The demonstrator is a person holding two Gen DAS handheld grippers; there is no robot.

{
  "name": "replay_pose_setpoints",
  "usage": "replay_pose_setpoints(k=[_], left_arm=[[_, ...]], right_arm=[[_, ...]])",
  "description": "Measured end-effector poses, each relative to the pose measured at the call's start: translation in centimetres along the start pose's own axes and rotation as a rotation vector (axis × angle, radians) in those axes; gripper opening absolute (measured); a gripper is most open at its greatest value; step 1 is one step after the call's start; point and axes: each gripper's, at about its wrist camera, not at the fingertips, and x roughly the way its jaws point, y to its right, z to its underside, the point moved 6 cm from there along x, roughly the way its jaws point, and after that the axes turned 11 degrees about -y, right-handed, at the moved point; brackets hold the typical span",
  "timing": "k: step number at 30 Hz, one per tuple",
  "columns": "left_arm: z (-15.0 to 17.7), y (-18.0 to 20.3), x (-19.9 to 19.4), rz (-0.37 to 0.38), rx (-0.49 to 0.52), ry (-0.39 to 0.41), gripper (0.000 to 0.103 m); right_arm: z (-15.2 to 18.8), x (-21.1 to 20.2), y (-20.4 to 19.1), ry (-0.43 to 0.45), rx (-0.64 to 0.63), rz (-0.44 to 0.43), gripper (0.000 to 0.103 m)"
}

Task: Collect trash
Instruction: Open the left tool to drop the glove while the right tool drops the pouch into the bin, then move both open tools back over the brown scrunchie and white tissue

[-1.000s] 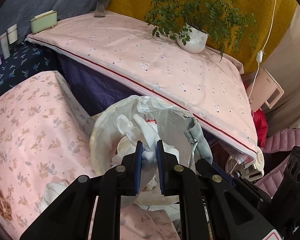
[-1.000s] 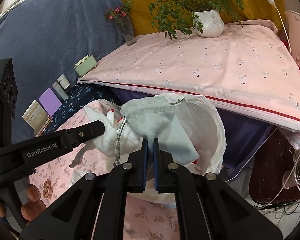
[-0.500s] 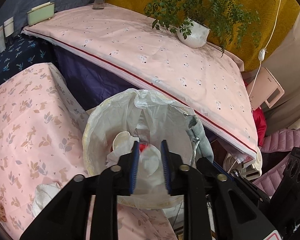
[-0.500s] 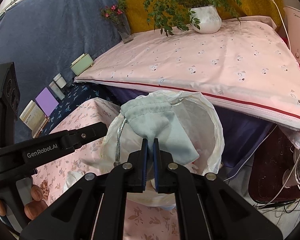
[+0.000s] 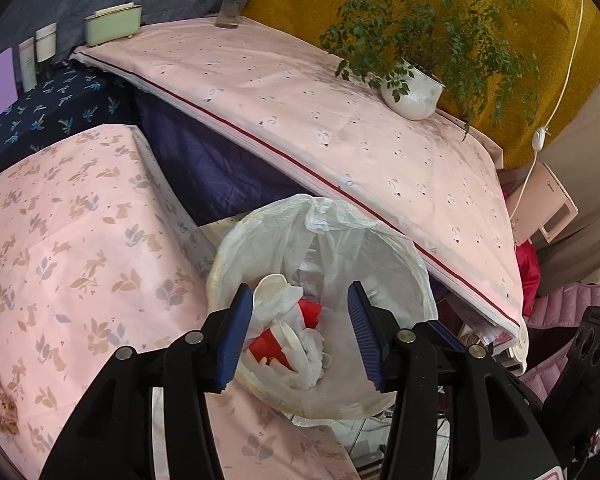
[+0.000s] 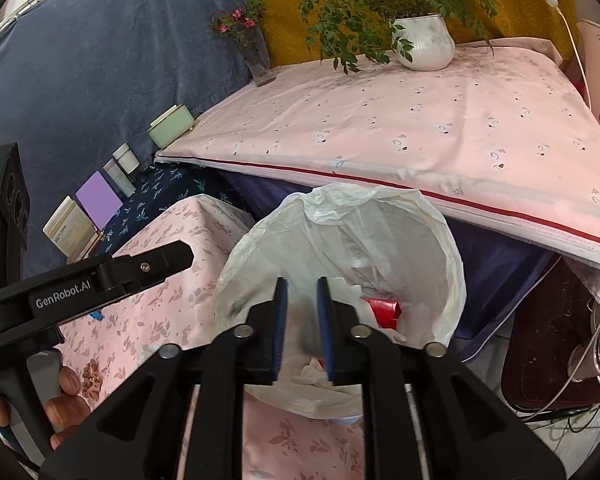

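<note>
Left wrist view, nearest first: the left gripper [image 5: 300, 332] has just been opening, and its blue pads [image 5: 236, 336] stand well apart with nothing gripped between them. It hangs over the mouth of the trash bin [image 5: 416, 276], lined with a white plastic bag. Down in the bin lie crumpled white tissues [image 5: 304, 344] and red scraps [image 5: 266, 350]. Beyond the bin runs a pink-clothed table [image 5: 340, 128] bearing a white plant pot [image 5: 412, 94].

Right wrist view shows the right gripper [image 6: 302, 324] over the same bin [image 6: 452, 264], its jaws also just opened, though to a narrower gap, clasping nothing; a blurred grey shape shows low between them, and what it is cannot be told. Only this view shows the left gripper from the side and the person's fingers [image 6: 68, 384] around its handle, plus a purple card [image 6: 99, 199] by the dark floral cloth. A flower vase [image 6: 260, 60] stands on the far table.
</note>
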Motion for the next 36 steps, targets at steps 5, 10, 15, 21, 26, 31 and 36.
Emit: replay_pose_setpoints(k=[5, 10, 15, 21, 26, 31, 36], left_arm=[[0.7, -1.5, -0.6, -0.013, -0.027, 0.007, 0.047], [1.5, -3.1, -1.9, -0.035, -0.052, 0.027, 0.048], [2.8, -5.8, -3.9, -0.098, -0.084, 0.066, 0.057], [5.2, -11.5, -6.5, -0.197, -0.164, 0.090, 0.062], [8.1, -17.0, -8.7, -0.301, -0.243, 0.106, 0.068], [11.6, -22.4, -9.8, -0.378, -0.335, 0.088, 0.072], [14.6, -26.2, -9.6, -0.425, -0.406, 0.054, 0.073]], right_arm=[[0.0, -0.2, -1.1, 0.005, -0.009, -0.013, 0.029], [0.8, -0.4, -3.8, -0.012, -0.055, -0.041, 0.031], [3.0, 0.1, -8.5, -0.047, -0.149, -0.072, 0.034], [6.0, 1.3, -12.8, -0.100, -0.215, -0.105, 0.039], [9.2, 2.7, -15.7, -0.160, -0.264, -0.112, 0.041], [12.1, 4.4, -17.4, -0.218, -0.298, -0.101, 0.046], [14.1, 6.2, -18.8, -0.266, -0.321, -0.095, 0.046]])
